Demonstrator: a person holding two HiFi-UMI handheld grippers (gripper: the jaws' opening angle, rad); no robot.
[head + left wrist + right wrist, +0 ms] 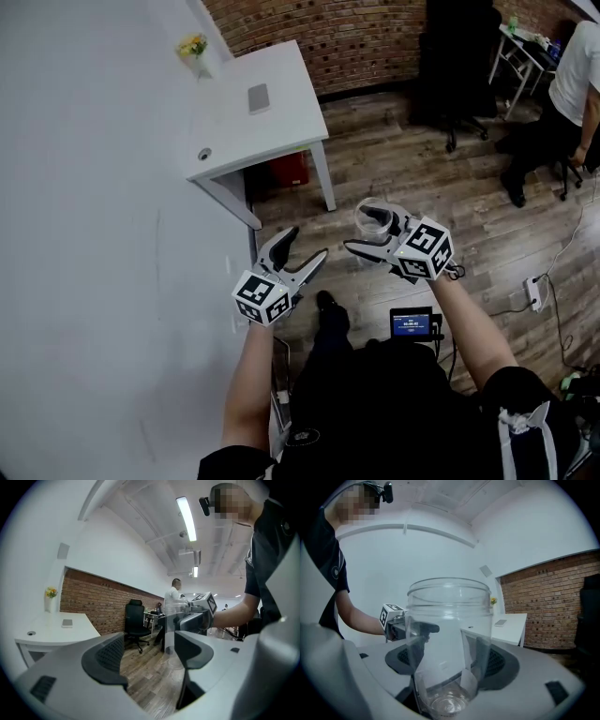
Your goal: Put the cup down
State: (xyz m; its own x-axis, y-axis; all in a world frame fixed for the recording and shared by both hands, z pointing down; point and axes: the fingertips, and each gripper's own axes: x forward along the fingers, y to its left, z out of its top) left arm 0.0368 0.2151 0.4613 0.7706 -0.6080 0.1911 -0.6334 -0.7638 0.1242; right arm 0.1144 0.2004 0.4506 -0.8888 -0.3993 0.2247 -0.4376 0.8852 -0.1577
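Over wooden floor [403,159], right hand-held gripper [368,233] clamps the cup [374,217]; left hand-held gripper [307,242] gapes.

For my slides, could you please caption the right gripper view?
The right gripper grips a clear, empty cup between its fingers, with a white table and brick wall beyond.

table [281,103]: white, 11 o'clock | on it: phone [259,97] centre, flower vase [194,52] at 11, round grommet [204,154] at 7 | floor [403,150]: wood planks, power strip [535,292] at 4
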